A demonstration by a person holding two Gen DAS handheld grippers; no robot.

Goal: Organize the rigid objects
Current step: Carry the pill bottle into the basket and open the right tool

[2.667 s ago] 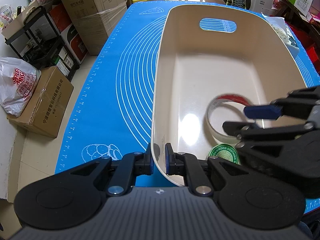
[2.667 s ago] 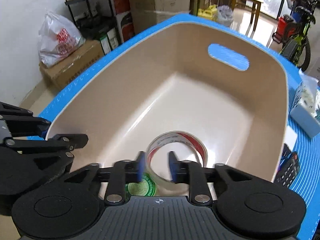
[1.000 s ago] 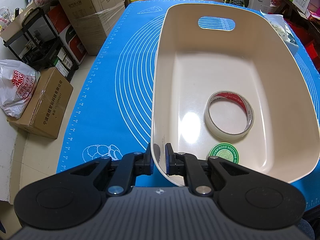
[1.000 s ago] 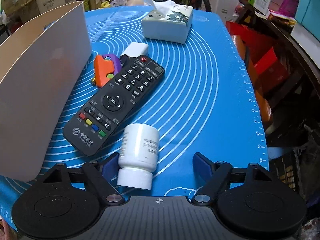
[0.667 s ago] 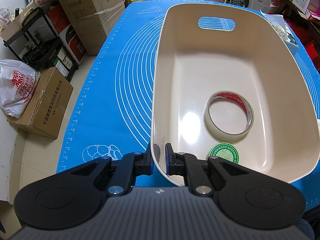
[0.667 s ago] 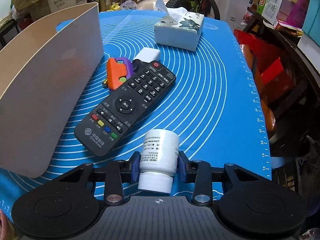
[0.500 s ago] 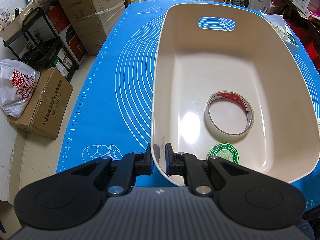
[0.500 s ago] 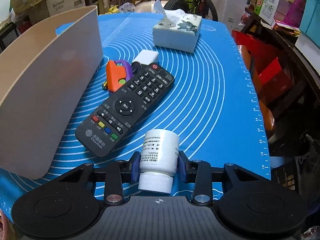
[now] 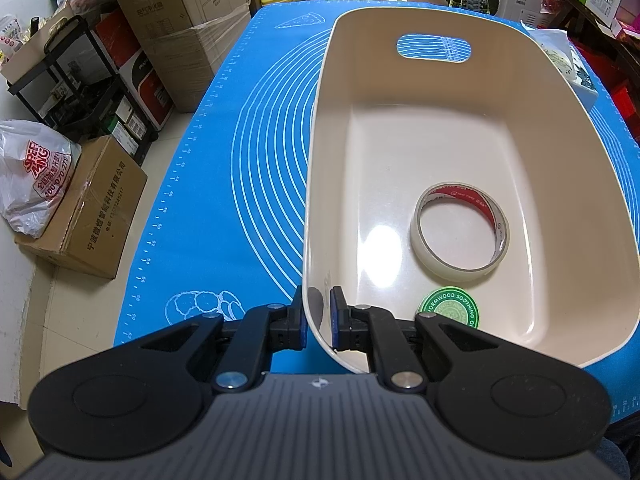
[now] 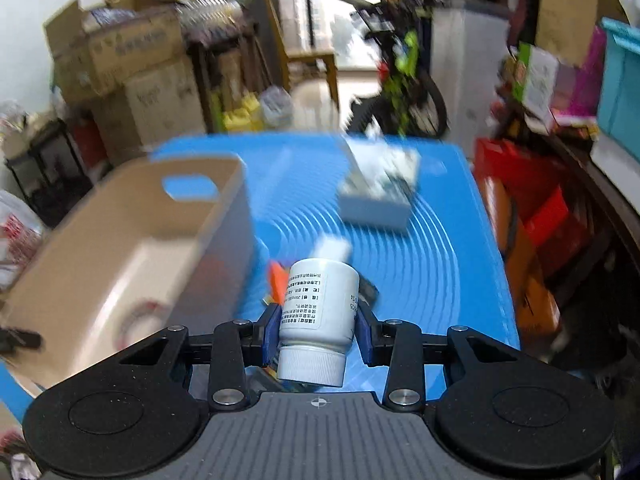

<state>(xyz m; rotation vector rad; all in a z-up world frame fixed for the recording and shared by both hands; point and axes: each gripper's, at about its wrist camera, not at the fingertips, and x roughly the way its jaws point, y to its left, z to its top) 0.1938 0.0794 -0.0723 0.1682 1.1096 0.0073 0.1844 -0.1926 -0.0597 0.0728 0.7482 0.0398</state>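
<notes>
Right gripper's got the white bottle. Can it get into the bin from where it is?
Probably yes. The right gripper, shut on the white bottle, is up off the mat; the beige bin has an open top, holding only a tape roll and a green tin.

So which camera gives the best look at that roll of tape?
The left wrist view. The tape lies flat on the bin floor, sharp and whole, beside a green tin. In the right wrist view it is only a blurred ring low in the bin, partly cut off by the gripper body.
</notes>
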